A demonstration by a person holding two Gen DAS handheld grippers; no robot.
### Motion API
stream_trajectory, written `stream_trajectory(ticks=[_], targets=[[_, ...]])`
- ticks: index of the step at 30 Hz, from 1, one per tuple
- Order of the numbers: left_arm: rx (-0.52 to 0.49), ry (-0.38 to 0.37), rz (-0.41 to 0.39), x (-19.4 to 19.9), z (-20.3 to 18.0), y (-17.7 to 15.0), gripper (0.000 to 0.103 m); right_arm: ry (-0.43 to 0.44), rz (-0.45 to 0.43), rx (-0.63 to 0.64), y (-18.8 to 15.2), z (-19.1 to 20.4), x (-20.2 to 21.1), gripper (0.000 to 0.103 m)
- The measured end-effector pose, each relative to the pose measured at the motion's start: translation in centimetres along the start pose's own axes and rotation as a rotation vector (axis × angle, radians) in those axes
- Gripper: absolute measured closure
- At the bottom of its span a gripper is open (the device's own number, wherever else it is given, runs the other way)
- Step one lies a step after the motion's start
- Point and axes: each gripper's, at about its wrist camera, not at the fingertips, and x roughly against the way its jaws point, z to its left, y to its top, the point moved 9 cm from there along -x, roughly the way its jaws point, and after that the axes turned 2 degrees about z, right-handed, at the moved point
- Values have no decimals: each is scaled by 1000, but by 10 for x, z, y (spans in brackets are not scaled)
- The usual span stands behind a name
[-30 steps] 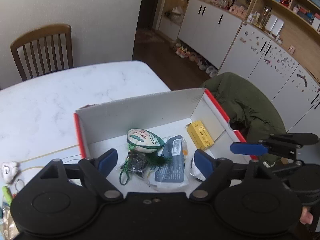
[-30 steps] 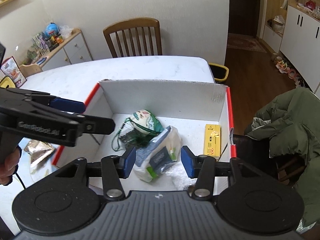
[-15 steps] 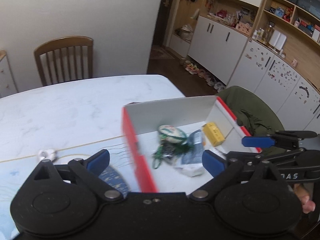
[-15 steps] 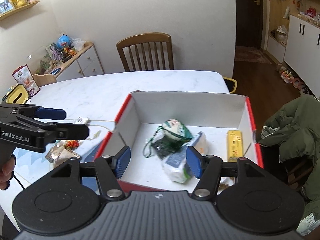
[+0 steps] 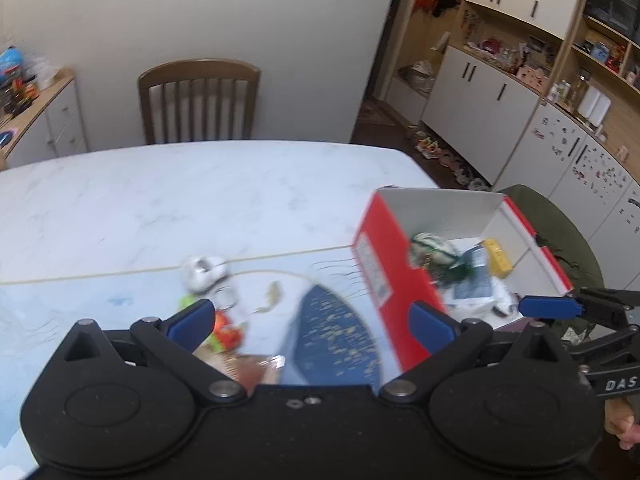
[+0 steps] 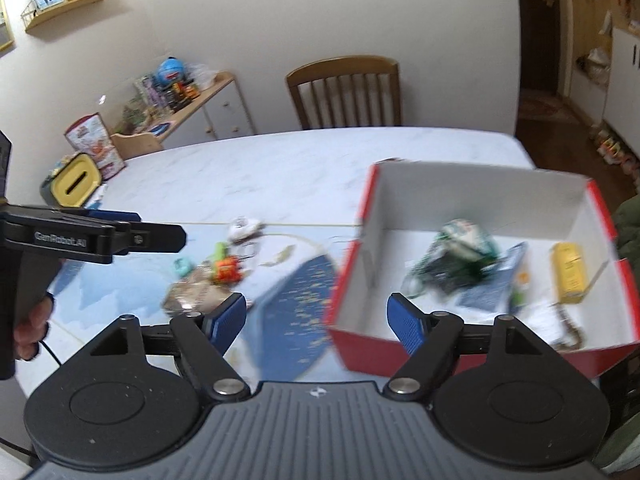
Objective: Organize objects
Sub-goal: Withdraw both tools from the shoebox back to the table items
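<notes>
Nearest my lenses:
Left gripper (image 5: 310, 322): jaws spread, holding nothing, above small clutter.
Right gripper (image 6: 318, 320): jaws spread, empty, at the box's near corner.
Loose toys (image 6: 224, 266): on the table (image 6: 280, 164), left of the box.
Red box (image 6: 472, 280): open, holding several items.
Chair (image 6: 346, 92): behind the table.

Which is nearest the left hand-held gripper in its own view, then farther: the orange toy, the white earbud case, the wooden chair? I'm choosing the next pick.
From the left hand-held gripper:
1. Orange toy, beside its left fingertip.
2. White earbud case, farther out on the table.
3. Wooden chair, beyond the table's far edge.
</notes>
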Motion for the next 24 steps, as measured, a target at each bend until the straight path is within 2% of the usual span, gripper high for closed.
stream_trajectory(ticks=[3,8,12,20,24], targets=[[-1,20,10,3,26,-9,0,16,1,7,-3,24,-8,20],[13,11,23,3,60,-20,0,22,28,24,-8,58,-27,20],[25,51,23,-4,90,-29,0,16,54,48,-12,78,-46,20],[141,46,73,-25,148,-48,0,43,119,99,-13,118,-86,20],[154,109,81,-37,172,-52,1,34,167,142,-16,132,-112,20]])
